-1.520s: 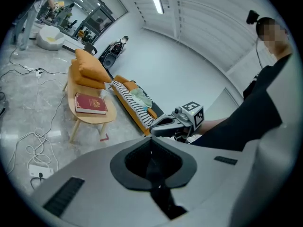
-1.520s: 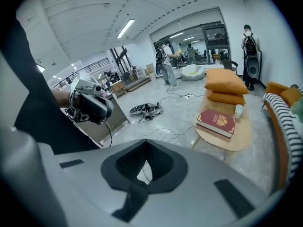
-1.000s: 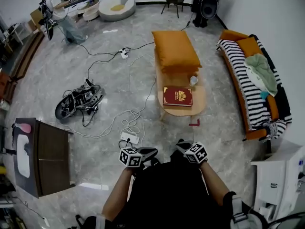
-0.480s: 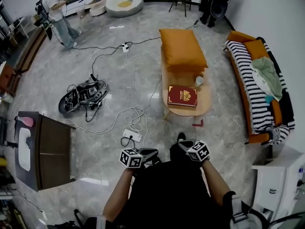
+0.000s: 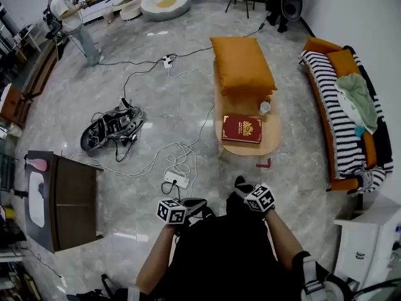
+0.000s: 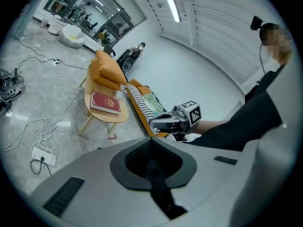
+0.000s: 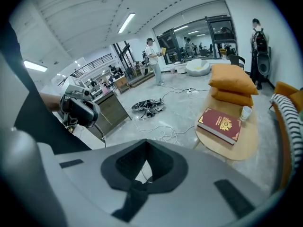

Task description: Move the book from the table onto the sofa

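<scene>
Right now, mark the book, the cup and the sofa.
red book (image 5: 242, 128), head view, middle of its cover
white cup (image 5: 265, 107), head view, its open top
sofa (image 5: 317, 45), head view, orange far end

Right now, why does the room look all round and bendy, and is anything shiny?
Head view: the wide lens curves the room, and the marble floor shows pale glare. Left gripper view: black corners ring the picture, and the ceiling light is very bright. Right gripper view: the red book looks sharp.
</scene>
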Tool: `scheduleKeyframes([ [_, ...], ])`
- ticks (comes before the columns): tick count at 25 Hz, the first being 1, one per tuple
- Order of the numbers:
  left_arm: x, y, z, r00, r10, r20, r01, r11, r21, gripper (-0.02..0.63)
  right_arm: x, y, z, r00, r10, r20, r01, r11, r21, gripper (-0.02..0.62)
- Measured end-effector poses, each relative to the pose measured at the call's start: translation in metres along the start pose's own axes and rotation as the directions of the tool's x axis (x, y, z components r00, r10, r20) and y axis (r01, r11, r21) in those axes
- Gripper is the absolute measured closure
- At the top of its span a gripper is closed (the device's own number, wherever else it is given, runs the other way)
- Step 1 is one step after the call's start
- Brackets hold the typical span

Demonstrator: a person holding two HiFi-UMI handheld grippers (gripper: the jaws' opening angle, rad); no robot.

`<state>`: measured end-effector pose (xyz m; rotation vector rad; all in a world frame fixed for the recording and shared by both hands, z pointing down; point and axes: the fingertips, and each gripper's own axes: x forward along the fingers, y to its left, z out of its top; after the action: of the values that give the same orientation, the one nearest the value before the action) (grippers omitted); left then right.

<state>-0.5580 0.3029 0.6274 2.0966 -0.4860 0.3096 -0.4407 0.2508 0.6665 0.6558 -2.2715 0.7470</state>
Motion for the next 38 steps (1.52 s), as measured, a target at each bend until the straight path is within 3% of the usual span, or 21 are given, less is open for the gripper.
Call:
scheduleKeyframes([
  [16, 0.116, -0.002, 0.06, 0.994, -0.01, -0.112, 0.006, 0.999, -0.039, 0.595, -0.036, -0.125, -0.005, 0.999, 0.031, -0.031, -0.028, 0.997, 0.07, 0.589],
  [23, 0.159, -0.011, 0.096, 0.995, 0.02, -0.097, -0.025, 0.998, -0.055, 0.595, -0.049, -0.168, 0.008, 0.995, 0.09, -0.052, -0.088, 0.995, 0.038, 0.589],
  [38, 0.192, -0.005, 0.123, 0.992, 0.11, -0.069, -0.116, 0.99, -0.086, 0.595, -0.057, -0.232, 0.025, 0.989, 0.138, -0.047, -0.137, 0.99, 0.005, 0.589],
])
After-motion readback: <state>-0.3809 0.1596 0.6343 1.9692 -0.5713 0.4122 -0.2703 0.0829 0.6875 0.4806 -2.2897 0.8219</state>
